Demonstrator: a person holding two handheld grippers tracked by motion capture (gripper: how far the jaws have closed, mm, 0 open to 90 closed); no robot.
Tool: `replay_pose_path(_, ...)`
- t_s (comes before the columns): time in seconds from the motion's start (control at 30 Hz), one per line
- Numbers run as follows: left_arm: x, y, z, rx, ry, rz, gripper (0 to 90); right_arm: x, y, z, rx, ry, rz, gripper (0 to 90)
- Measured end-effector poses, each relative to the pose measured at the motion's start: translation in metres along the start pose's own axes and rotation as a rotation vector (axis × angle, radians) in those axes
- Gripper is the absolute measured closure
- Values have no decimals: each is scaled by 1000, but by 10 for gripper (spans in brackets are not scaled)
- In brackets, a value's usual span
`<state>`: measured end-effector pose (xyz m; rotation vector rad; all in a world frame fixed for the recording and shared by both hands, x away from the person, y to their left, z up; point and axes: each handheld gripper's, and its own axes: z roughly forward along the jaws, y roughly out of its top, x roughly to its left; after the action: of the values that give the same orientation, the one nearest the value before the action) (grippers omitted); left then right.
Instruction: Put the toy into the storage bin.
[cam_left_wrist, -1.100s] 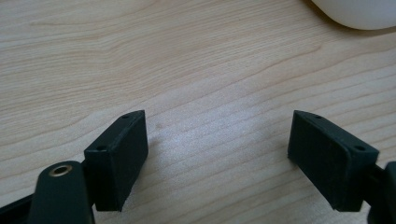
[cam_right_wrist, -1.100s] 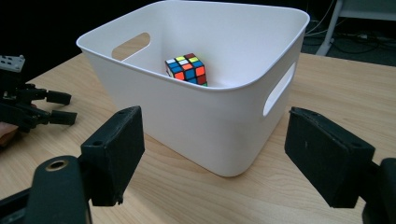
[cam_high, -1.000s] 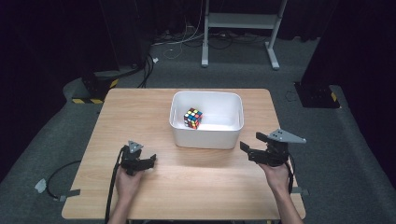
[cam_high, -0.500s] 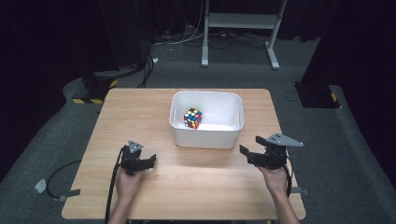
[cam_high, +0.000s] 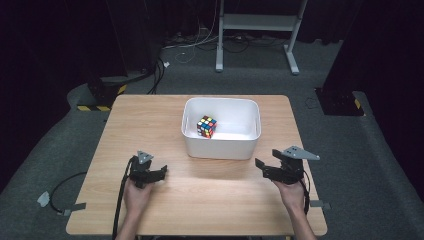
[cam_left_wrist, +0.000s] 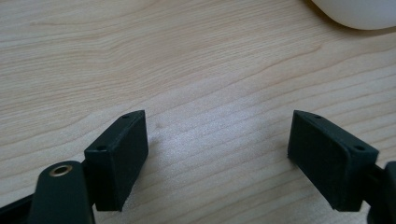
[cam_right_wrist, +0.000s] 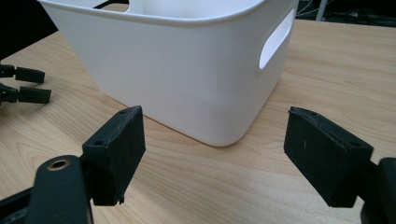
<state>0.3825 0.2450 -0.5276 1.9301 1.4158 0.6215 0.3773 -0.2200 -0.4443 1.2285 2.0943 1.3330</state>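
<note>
A white plastic bin (cam_high: 220, 148) stands at the middle of the wooden table (cam_high: 215, 200). Inside it, at its left side, lies a multicoloured puzzle cube (cam_high: 206, 126). My left gripper (cam_high: 161, 173) rests low near the bin's front left corner, open and empty. In the left gripper view the left gripper (cam_left_wrist: 217, 149) hangs over bare wood, with the bin's corner (cam_left_wrist: 355, 11) at the top right. My right gripper (cam_high: 260, 167) is in front of the bin's right corner, also open. In the right gripper view the right gripper (cam_right_wrist: 212, 154) faces the bin's wall (cam_right_wrist: 187, 70).
The bin has a handle slot (cam_right_wrist: 275, 44) in its side wall. The left gripper's jaw tips (cam_right_wrist: 23, 86) show at the left of the right gripper view. Cables (cam_high: 65, 192) trail off the table's left edge. Dark floor and a metal stand (cam_high: 255, 22) lie beyond.
My right gripper has drawn back a little toward the table's front edge and sunk lower. The left gripper, the bin and the cube have stayed put.
</note>
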Motion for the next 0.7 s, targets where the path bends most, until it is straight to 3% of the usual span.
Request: replay_pose_path(0.7, 0, 0, 0, 0, 1, 1, 202, -5, -16, 8, 31, -15, 36, 213)
